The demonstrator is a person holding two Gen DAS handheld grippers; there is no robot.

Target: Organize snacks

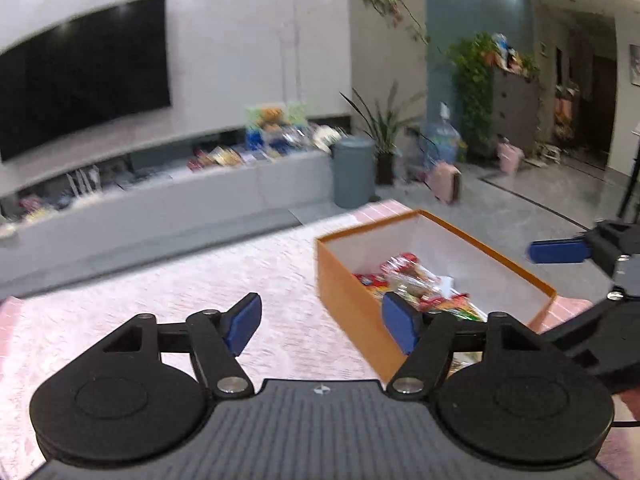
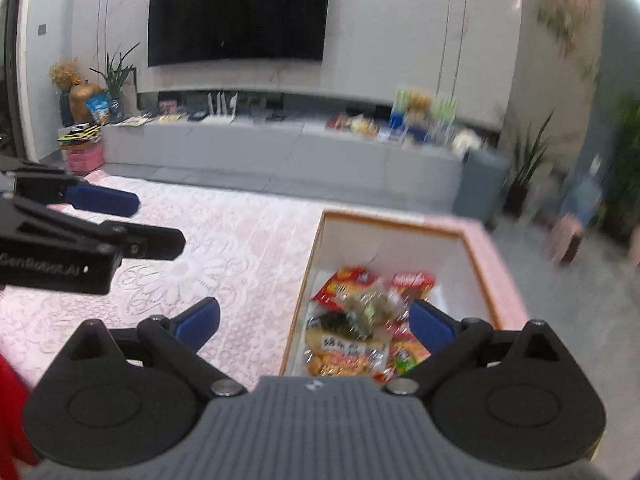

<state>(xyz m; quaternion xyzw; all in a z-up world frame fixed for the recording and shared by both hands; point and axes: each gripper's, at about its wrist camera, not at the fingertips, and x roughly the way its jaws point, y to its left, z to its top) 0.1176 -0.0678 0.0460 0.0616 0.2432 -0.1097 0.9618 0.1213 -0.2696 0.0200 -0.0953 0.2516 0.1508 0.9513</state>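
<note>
An orange box (image 1: 352, 300) with a white inside stands on the pink lace-covered table (image 1: 200, 288). It holds several snack packets (image 1: 416, 284). My left gripper (image 1: 320, 326) is open and empty, just left of the box's near corner. My right gripper (image 2: 316, 320) is open and empty, above the box's near left wall (image 2: 302, 300), over the packets (image 2: 352, 328). The right gripper also shows at the right edge of the left wrist view (image 1: 592, 264). The left gripper shows at the left of the right wrist view (image 2: 100, 216).
A grey TV bench (image 2: 280, 152) with snacks and books runs along the far wall under a black TV (image 2: 240, 12). A grey bin (image 1: 354, 172), potted plants (image 1: 384, 132) and pink cases (image 1: 446, 182) stand on the floor beyond the table.
</note>
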